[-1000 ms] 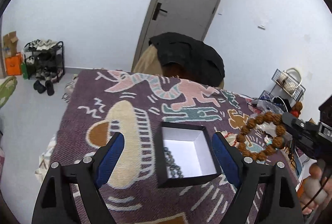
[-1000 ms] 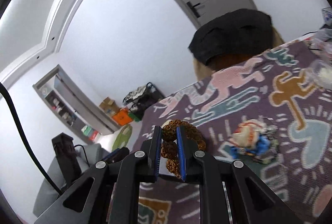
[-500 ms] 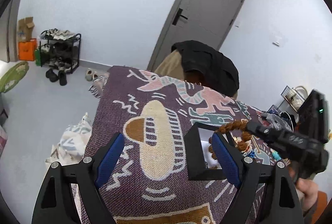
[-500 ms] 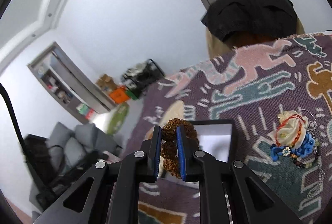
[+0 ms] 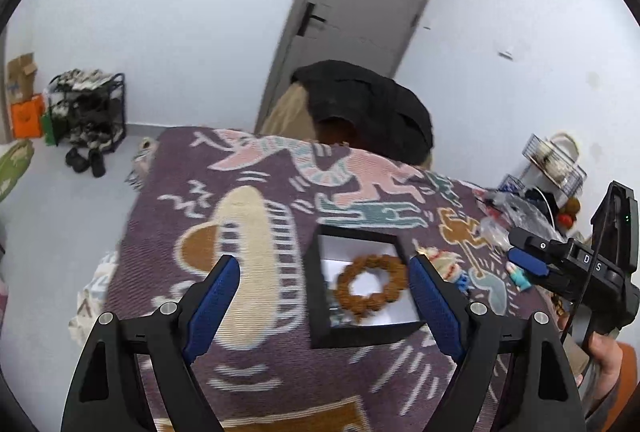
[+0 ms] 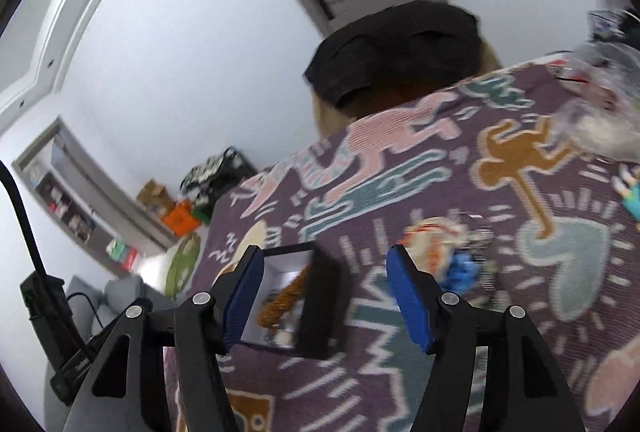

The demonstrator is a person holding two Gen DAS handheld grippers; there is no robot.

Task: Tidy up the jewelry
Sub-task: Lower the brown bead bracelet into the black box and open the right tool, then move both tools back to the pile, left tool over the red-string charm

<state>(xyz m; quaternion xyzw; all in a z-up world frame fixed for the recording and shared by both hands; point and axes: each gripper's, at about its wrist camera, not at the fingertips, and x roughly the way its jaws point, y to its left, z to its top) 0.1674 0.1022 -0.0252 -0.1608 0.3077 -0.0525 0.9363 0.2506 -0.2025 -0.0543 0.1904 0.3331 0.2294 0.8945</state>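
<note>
A black box with a white inside sits on the patterned purple cloth. A brown bead bracelet lies in it, over dark green beads at its left edge. My left gripper is open, its fingers on either side of the box. My right gripper is open and empty, above and right of the box; the bracelet shows inside. The right gripper also shows in the left wrist view at the right.
A heap of white, blue and red jewelry lies right of the box; it also shows in the left wrist view. A small teal figure and clear bags lie at the cloth's right. A chair with a black garment stands behind.
My right gripper opened and let the brown bracelet drop into the box, then drew back to the right. The left gripper shifted so the box sits between its fingers.
</note>
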